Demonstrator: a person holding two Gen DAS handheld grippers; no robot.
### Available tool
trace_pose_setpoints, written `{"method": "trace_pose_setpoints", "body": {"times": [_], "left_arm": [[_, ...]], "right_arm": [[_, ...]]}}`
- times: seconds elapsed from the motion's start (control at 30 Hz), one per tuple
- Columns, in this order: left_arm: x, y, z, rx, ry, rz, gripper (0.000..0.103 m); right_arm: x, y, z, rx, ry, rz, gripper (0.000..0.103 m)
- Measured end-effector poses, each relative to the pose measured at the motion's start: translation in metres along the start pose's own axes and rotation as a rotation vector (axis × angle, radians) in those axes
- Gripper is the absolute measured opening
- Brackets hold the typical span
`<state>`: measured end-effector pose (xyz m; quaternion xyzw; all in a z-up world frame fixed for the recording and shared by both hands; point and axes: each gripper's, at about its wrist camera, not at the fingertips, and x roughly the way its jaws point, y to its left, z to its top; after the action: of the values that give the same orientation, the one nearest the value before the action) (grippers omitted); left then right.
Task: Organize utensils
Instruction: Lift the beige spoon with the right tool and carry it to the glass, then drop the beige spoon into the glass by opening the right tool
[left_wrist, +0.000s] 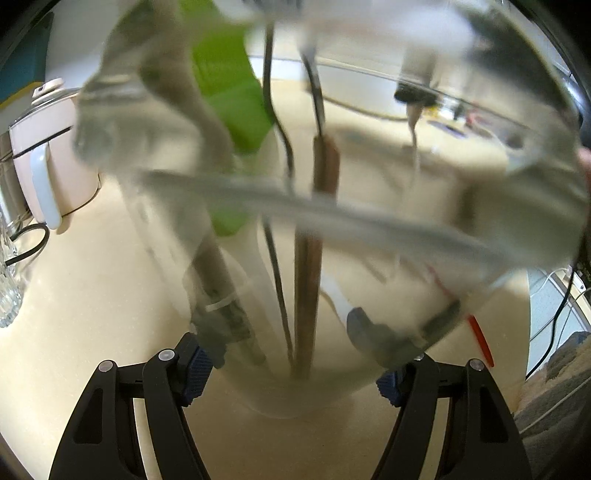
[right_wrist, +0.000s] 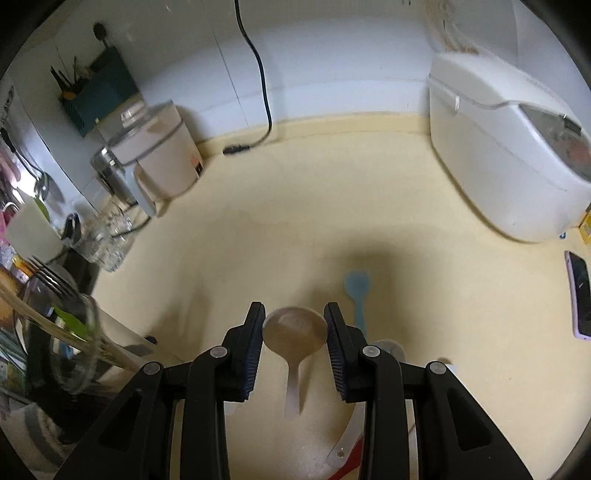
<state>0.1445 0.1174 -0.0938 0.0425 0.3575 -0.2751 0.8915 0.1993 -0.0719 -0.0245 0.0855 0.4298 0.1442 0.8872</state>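
Left wrist view: left gripper (left_wrist: 291, 365) was clamped on a clear glass jar (left_wrist: 369, 229), pads against its walls, holding it above the counter (left_wrist: 110, 295); utensils stood inside.

Right wrist view: right gripper (right_wrist: 295, 350) pinched a beige spoon (right_wrist: 294, 330) by its bowl, lifted over the counter's near edge. Blue spoon (right_wrist: 357, 291) lay just beyond.

Step judged: transferring spoon. Next: carry it left, drop it handle-first into the jar.

Left wrist: pressed close against glass jar (left_wrist: 332, 221), angled down; right wrist: higher, overlooking counter (right_wrist: 295, 221), same jar at left
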Motion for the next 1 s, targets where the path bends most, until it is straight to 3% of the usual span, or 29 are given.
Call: {"method": "trace_pose_setpoints", "body": {"times": [0.27,0.47,0.63,1.0], "left_arm": [[0.0,-0.007,0.0,0.005,-0.001,0.0,0.075],[-0.002,-0.009,-0.001,0.003,-0.001,-0.002,0.075],[-0.002,-0.009,-0.001,0.004,-0.001,-0.001,0.075],[0.0,-0.008,-0.002,-0.001,0.0,-0.001,0.075]], "right_arm": [[-0.076,0.037,0.039,-0.079,-0.184,0.094,0.033],[-0.118,0.065,0.058,-0.112,-0.269,0.25,0.033],[-0.127,0.085,0.057,-0.131,-0.266,0.423,0.033],[-0.082,0.152,0.014,-0.387,-0.133,0.401,0.033]]}}
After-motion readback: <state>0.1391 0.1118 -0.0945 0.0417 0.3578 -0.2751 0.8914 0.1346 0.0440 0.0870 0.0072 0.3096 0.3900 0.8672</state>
